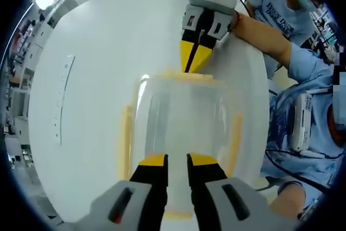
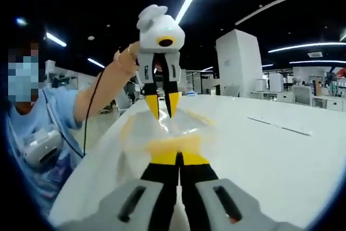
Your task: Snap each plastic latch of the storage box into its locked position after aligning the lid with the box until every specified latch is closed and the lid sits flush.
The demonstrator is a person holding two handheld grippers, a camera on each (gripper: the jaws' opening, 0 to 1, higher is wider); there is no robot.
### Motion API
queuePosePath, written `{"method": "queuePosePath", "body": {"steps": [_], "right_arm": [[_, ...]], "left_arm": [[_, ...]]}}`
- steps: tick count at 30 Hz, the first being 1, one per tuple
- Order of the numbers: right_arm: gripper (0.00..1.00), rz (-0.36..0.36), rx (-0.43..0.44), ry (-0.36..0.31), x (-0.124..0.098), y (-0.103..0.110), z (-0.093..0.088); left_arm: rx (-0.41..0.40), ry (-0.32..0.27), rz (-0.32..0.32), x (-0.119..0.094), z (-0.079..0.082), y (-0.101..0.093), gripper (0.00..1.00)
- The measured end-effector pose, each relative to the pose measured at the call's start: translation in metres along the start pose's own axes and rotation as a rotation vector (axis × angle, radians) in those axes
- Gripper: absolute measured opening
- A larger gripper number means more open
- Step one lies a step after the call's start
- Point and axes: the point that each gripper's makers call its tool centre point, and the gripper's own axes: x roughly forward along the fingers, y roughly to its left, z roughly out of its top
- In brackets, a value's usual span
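Left gripper view: left claw (image 1: pixel 177 160) slightly parted above the storage box (image 1: pixel 181 128); right claw (image 1: pixel 195 58), clenched, presses the far latch (image 1: pixel 189 76). Next, probably the near latch.

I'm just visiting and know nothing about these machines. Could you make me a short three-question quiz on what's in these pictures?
1. True or false: the storage box rests on a white table.
2. What colour are the box's latches? A) blue B) yellow C) red
3. Whose tips are at the far latch in the left gripper view: the left gripper or the right gripper?

Key: 1 true; 2 B; 3 right gripper.
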Motion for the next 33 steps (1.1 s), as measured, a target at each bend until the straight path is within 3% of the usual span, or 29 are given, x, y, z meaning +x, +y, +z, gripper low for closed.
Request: {"method": "queuePosePath", "body": {"steps": [6, 18, 22, 23, 24, 28, 30, 31, 33], "right_arm": [[0.0, 0.007, 0.063, -0.016, 0.0008, -0.0001, 0.0], [0.0, -0.011, 0.09, -0.005, 0.0012, 0.002, -0.0004], [0.0, 0.003, 0.148, -0.03, 0.0012, 0.0, -0.0009], [0.0, 0.002, 0.147, -0.03, 0.0018, 0.0003, -0.0008], [0.0, 0.016, 0.148, -0.028, 0.0037, 0.0064, 0.0015], [0.0, 0.001, 0.128, -0.027, 0.0034, -0.0011, 0.0], [0.0, 0.001, 0.119, -0.025, 0.0052, 0.0062, -0.0024], [0.0, 0.004, 0.153, -0.031, 0.0048, 0.0055, -0.0001], [0.0, -0.003, 0.11, -0.02, 0.0033, -0.0011, -0.0002]], "left_arm": [[-0.019, 0.009, -0.001, -0.0005, -0.0011, 0.0014, 0.14], [-0.028, 0.031, -0.003, -0.0001, -0.0006, 0.0031, 0.13], [-0.027, 0.034, -0.005, 0.0, -0.0006, 0.0038, 0.13], [-0.021, 0.059, -0.004, -0.0006, -0.0044, 0.0049, 0.13], [-0.025, 0.036, -0.004, 0.0012, -0.001, 0.0045, 0.13], [-0.019, 0.05, 0.002, 0.0026, -0.0026, 0.0042, 0.13], [-0.018, 0.051, 0.002, 0.0027, -0.0029, 0.0032, 0.13], [-0.02, 0.051, 0.002, 0.0027, -0.0029, 0.003, 0.13], [-0.02, 0.049, 0.002, 0.0029, -0.0027, 0.0027, 0.13]]}}
